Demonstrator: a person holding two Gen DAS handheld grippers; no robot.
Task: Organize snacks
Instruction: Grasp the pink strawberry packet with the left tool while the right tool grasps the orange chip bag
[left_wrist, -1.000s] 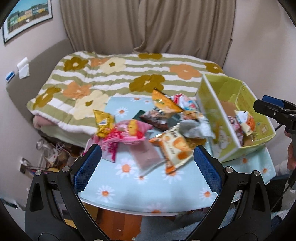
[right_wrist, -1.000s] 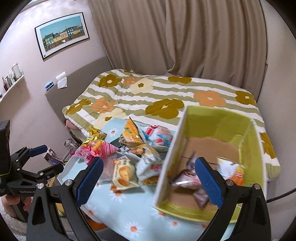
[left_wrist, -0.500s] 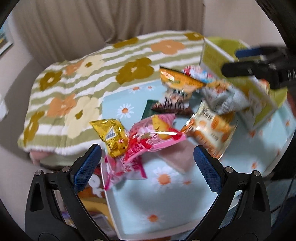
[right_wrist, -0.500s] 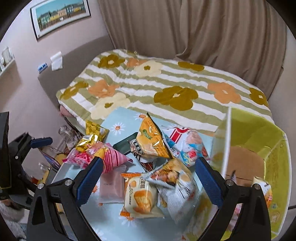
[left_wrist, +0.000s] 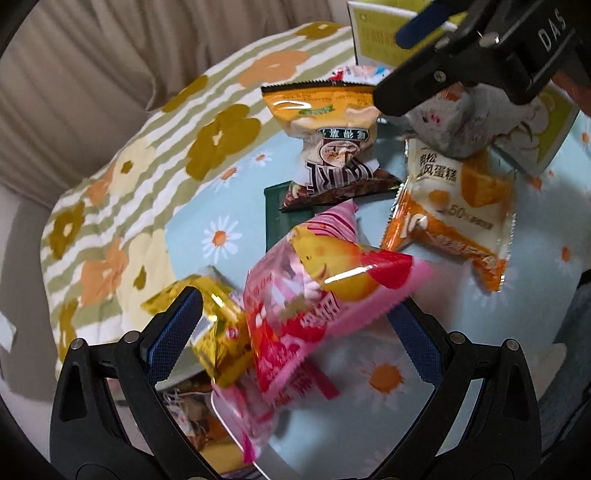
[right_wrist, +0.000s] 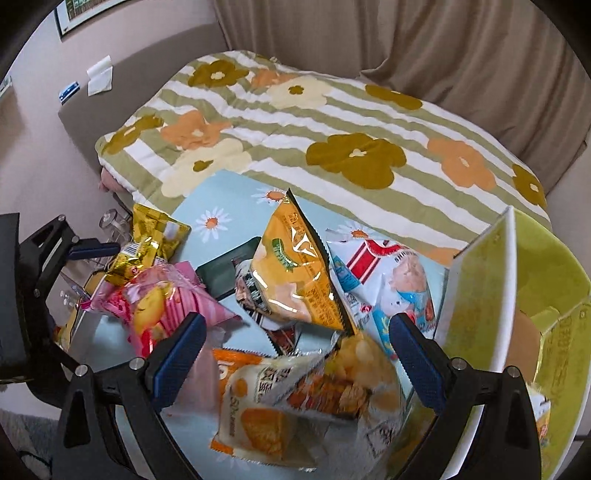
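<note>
Nearby, yellow-green box (right_wrist: 476, 295) beside snack packets (right_wrist: 295, 277), packet inside.

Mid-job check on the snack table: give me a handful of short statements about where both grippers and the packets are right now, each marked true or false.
1. The left gripper is open, with the pink packet between its fingers. True.
2. The right gripper is shut on the gold packet. False: it is open, over the orange-and-white cake packet and a crinkled clear one; the gold packet lies off to its left.
3. The yellow-green box stands to the right of the snack pile in the right wrist view. True.
4. The tablecloth is plain white. False: it is light blue with daisies.
5. The snacks lie on the bed. False: they lie on the table in front of the flowered quilt.
</note>
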